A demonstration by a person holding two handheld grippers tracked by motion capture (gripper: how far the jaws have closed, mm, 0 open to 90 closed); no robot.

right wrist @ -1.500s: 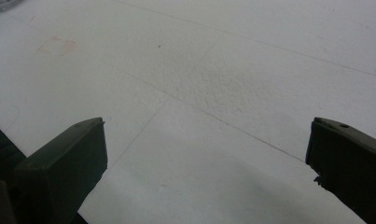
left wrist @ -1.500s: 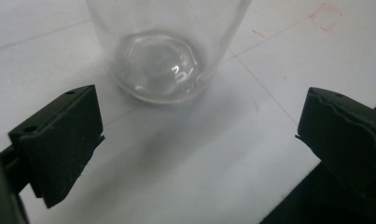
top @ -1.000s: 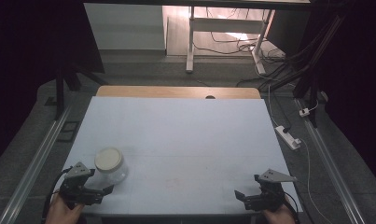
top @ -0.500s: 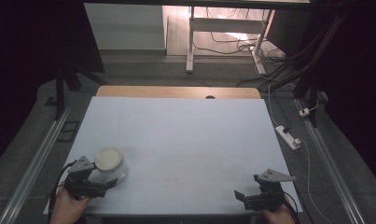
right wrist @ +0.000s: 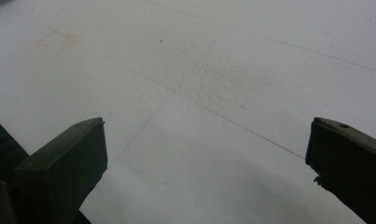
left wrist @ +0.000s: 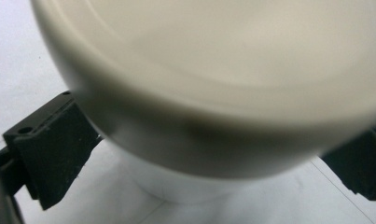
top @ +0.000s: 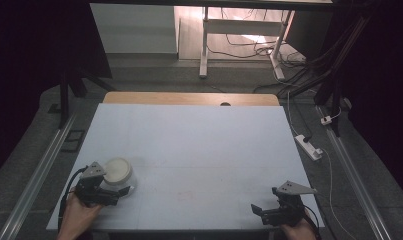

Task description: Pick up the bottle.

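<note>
Straddling the cream bowl on the surface, my left hand-held gripper grasps it; my right hand-held gripper hangs released.

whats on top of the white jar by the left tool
A cream lid sits on the white jar; it hides whatever is inside. The left tool straddles the jar.

The cup near the left is cream-white with a paler white base. The table is plain pale blue-white, with a light wood strip along its far edge. Both grippers are black, each topped by a grey plate; the floor is grey.
</note>
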